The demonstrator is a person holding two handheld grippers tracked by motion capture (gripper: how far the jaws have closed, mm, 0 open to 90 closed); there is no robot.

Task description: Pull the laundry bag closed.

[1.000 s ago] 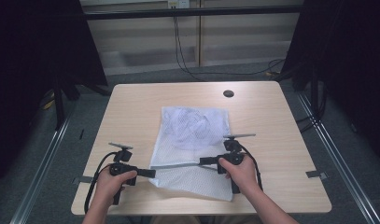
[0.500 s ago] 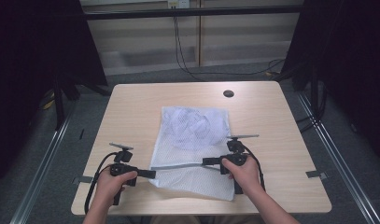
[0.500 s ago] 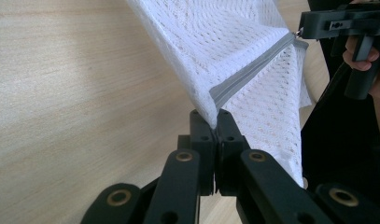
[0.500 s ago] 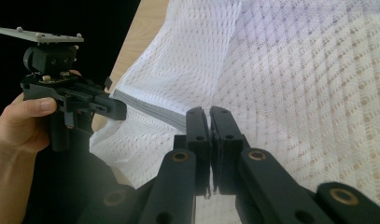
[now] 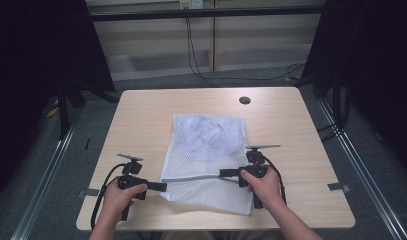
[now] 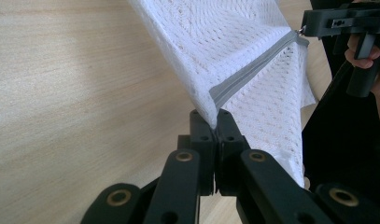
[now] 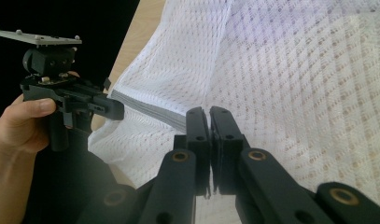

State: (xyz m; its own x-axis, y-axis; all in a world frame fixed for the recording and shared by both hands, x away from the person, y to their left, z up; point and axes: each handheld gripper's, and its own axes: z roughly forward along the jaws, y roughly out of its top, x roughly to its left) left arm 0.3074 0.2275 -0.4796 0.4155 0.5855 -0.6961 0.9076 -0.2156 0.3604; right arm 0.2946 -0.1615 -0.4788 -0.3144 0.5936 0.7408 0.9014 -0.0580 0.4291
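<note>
Nearest the person's edge of the table (image 5: 141,107), the left gripper (image 5: 161,187) has its jaws pinched tight on the left end of the grey zipper (image 5: 193,178), and the right gripper (image 5: 224,173) is clamped just as tightly on the other end, where the pull seems to sit. Against the pictures from a second ago, almost nothing has shifted: both hands stay put and the zipper is stretched between them as before. That suggests the strip is being held taut, probably ahead of sliding the pull; whether it has begun to open cannot be told. Farther out, the white mesh laundry bag (image 5: 206,145) lies flat near the table's middle, its near part lifted along the zipper line, with bunched fabric showing faintly through its far half.
</note>
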